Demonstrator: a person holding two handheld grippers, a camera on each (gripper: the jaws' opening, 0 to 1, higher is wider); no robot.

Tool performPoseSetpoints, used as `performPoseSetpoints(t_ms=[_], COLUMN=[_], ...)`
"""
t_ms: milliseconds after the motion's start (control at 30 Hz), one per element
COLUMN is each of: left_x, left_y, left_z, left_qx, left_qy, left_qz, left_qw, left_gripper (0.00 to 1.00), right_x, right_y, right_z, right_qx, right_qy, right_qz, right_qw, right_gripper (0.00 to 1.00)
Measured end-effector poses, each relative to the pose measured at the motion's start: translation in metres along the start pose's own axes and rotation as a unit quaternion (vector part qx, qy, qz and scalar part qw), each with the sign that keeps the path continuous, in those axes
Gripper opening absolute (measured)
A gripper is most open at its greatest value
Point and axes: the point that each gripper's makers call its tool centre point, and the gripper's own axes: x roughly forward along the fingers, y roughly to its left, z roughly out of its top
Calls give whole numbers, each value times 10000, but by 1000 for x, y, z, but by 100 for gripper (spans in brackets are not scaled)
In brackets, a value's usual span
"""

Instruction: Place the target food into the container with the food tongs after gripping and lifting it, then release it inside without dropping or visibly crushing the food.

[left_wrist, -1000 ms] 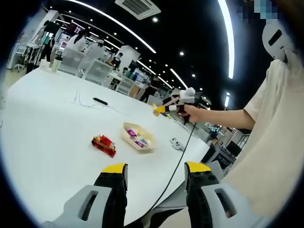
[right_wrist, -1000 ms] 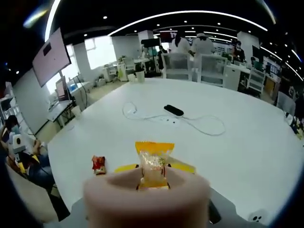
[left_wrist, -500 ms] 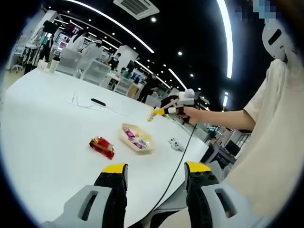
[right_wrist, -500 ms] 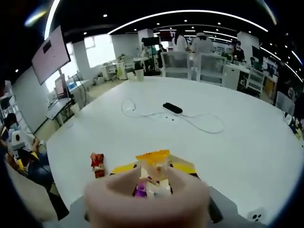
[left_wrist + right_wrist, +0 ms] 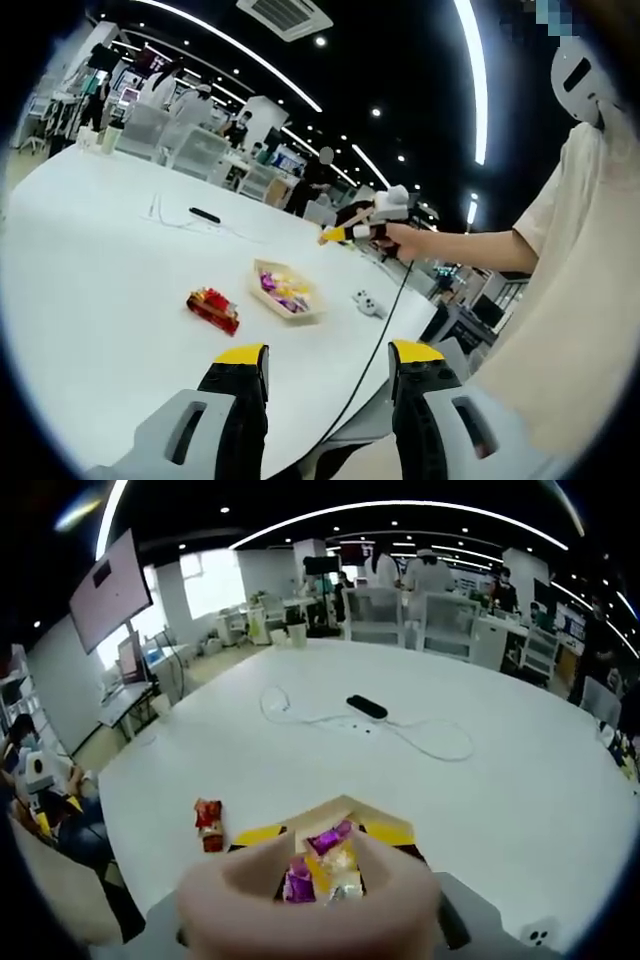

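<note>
A shallow beige tray (image 5: 296,313) with several wrapped sweets (image 5: 283,290) stands on the white table (image 5: 90,260). Above and to the right of it a person's hand holds my right gripper (image 5: 336,236), nothing hanging from its yellow tips. In the right gripper view the tray (image 5: 345,804) lies straight below, and purple and yellow sweets (image 5: 328,854) show between the spread tips of my right gripper (image 5: 325,834). A blurred pinkish shape hides the lower jaws. My left gripper (image 5: 328,354) hangs open at the table's near edge, holding nothing.
A red snack packet (image 5: 212,308) lies left of the tray, also seen as the red packet (image 5: 208,823). A black remote (image 5: 367,707) and a white cable (image 5: 440,742) lie farther out. A small white device (image 5: 370,300) sits right of the tray. People and desks fill the room behind.
The yellow packet held in my right gripper went down into the tray and is out of the jaws. The gripper now stands over the tray. The left gripper has barely moved.
</note>
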Motion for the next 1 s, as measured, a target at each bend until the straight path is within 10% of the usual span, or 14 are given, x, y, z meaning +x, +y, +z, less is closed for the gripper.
performPoseSetpoints(t_ms=[1000], left_x=[-6], left_y=[-2], left_z=[-4], left_qx=[-41], left_qy=[-17], left_qz=[59], left_qw=[10000], left_gripper=[48], right_x=[27], right_y=[61], right_z=[-3], right_qx=[-174], right_qy=[-58], right_qz=[617], right_qw=[9979], right_gripper=[29])
